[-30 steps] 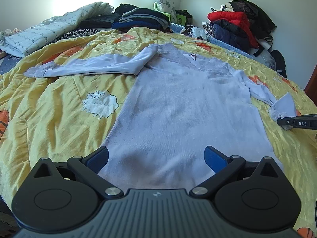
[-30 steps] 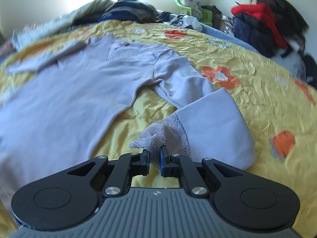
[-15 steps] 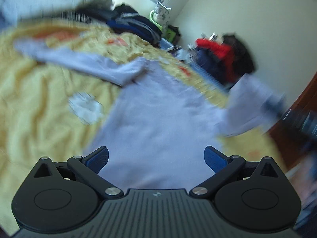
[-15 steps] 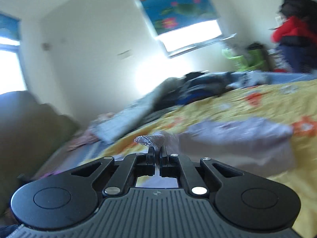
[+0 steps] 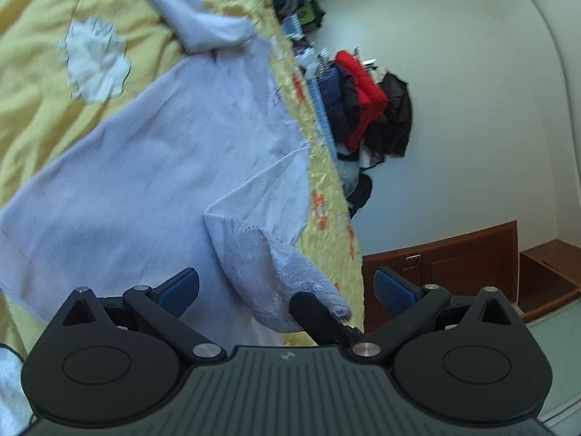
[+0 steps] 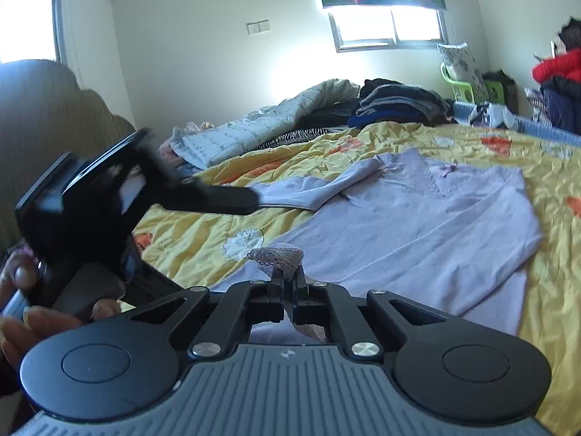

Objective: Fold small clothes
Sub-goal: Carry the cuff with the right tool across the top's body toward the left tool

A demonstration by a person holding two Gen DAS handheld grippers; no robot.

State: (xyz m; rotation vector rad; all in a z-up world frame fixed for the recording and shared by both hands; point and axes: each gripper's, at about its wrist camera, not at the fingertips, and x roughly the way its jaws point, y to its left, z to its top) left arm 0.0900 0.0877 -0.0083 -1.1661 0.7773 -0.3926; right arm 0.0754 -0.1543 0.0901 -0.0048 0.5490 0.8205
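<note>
- Item: lilac knit top (image 6: 417, 225), long-sleeved, V neck, lace-trimmed cuffs. It lies face up on the yellow quilt (image 6: 203, 232), hem toward me and collar toward 12 o'clock in the right wrist view.
- Handling, my estimate: light, limp, no stiffness. It should drape and drag instead of sliding cleanly, and the lace could snag or stretch. I judge cuffs, shoulder seams and hem corners the best places to take hold; the middle of the body would only bunch.
- Right gripper (image 6: 288, 279): jaws pinched fully together on the lace cuff (image 6: 277, 254), which pokes up above the tips. The right sleeve (image 6: 446, 250) runs folded across the body from 3 o'clock.
- Left gripper (image 5: 287, 285): jaws wide apart, nothing clamped. In its view the cuff and the right gripper's tip lie between them, untouched by either pad.
- Left sleeve (image 6: 319, 190): spread flat toward 10 o'clock, not yet folded.
- Change against 1 second ago: the cuff lay off the body at 3 o'clock on the quilt; I have since carried it over the top. The left gripper's view has rolled, tilting the bed steeply.
</note>
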